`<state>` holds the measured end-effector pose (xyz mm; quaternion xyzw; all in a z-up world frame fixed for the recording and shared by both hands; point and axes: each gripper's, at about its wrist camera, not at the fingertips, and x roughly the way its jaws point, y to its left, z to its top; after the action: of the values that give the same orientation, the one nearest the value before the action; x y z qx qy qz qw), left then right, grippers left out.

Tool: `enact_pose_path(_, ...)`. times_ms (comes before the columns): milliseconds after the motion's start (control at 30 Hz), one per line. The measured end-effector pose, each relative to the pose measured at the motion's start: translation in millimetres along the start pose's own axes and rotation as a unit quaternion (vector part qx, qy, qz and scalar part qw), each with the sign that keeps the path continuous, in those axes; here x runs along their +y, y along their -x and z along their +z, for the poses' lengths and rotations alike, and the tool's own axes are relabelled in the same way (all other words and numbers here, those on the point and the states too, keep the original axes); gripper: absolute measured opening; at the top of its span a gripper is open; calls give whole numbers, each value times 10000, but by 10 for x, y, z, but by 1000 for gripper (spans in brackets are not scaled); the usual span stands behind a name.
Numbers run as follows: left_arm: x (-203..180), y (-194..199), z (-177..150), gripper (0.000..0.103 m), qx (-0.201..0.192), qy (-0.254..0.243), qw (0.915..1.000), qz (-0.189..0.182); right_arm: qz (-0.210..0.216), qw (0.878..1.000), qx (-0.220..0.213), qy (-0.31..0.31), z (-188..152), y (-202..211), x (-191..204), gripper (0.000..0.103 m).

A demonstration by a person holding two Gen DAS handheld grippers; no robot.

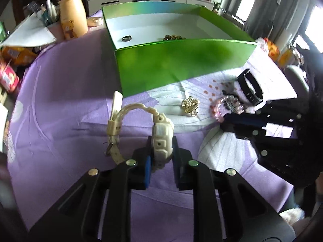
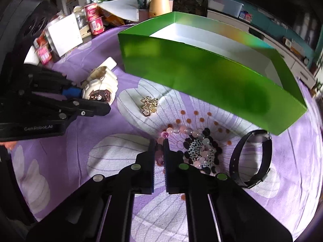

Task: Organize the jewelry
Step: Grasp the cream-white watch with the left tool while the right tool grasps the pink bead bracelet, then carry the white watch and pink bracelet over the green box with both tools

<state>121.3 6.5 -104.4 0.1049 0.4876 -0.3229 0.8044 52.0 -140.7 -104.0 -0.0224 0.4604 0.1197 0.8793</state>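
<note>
My left gripper (image 1: 161,151) is shut on a cream plastic watch (image 1: 161,139) and holds it just above the purple cloth; the watch also shows in the right wrist view (image 2: 101,88). My right gripper (image 2: 159,147) is shut on a pink bead bracelet (image 2: 177,130) that lies on the cloth with a black bead bracelet (image 2: 201,153). A gold chain (image 2: 149,104) lies between the grippers. A black band watch (image 2: 252,159) stands to the right. The green box (image 1: 181,64) holds a ring (image 1: 126,38) and a gold piece (image 1: 173,37).
A yellow bear bottle (image 1: 71,18), a pen cup (image 1: 50,18), snack packs (image 1: 12,60) and a white box (image 2: 64,34) crowd the table's far left. More snack packs (image 1: 272,48) lie at the right of the box.
</note>
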Motion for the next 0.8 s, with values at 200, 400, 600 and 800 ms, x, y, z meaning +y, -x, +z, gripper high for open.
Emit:
enact_pose_path(200,-48,173,-83,17,-205,237,9994,-165,663,9930,-418,-882,-123,301,-203,7)
enact_pose_path(400,-108,290,-119,17,-303,419,9982,-306,1369,9742,-837,-1585,-199,613,-381,7)
enact_pose_path(600,-172,405,-157,17,-356,452,9979,-300,1729,9565,-1080,-2087,-235,775,-490,7)
enact_pose_path(800,-178,509,-136,17,-414,473,9977,-253,1689,9531,-1251,-2179,-254,953,-576,7)
